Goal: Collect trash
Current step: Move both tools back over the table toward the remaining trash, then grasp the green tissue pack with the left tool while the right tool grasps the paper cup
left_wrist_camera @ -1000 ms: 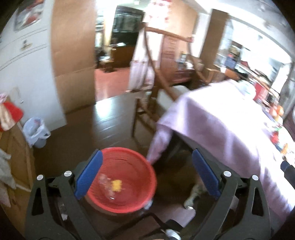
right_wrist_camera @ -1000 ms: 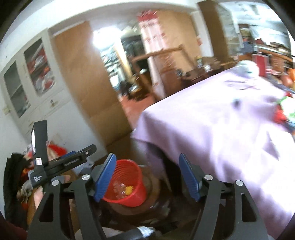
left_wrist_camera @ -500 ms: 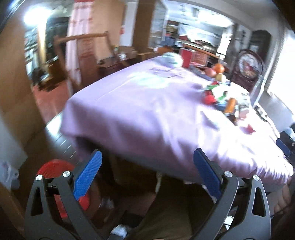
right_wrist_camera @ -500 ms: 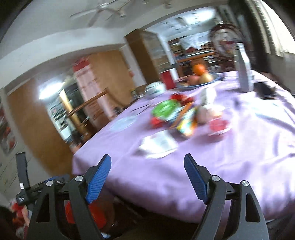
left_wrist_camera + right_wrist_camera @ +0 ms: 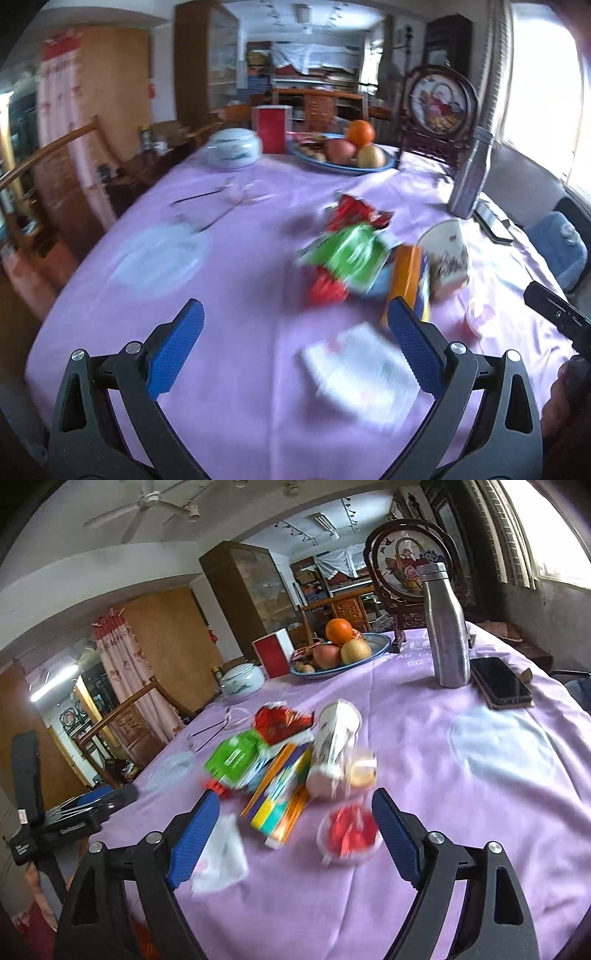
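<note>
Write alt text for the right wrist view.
The right gripper, its blue jaws opening with nothing held, hangs over a pile of snack wrappers, a tipped paper cup and a small red-filled tub on a lilac tablecloth. Behind stand a fruit plate, steel bottle and phone.

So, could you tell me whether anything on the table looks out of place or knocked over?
Yes. A paper cup lies tipped on its side in the middle of the purple tablecloth, amid a loose heap of litter: a green wrapper, a red wrapper and a flattened colourful box. The fruit bowl and metal bottle stand upright.
</note>
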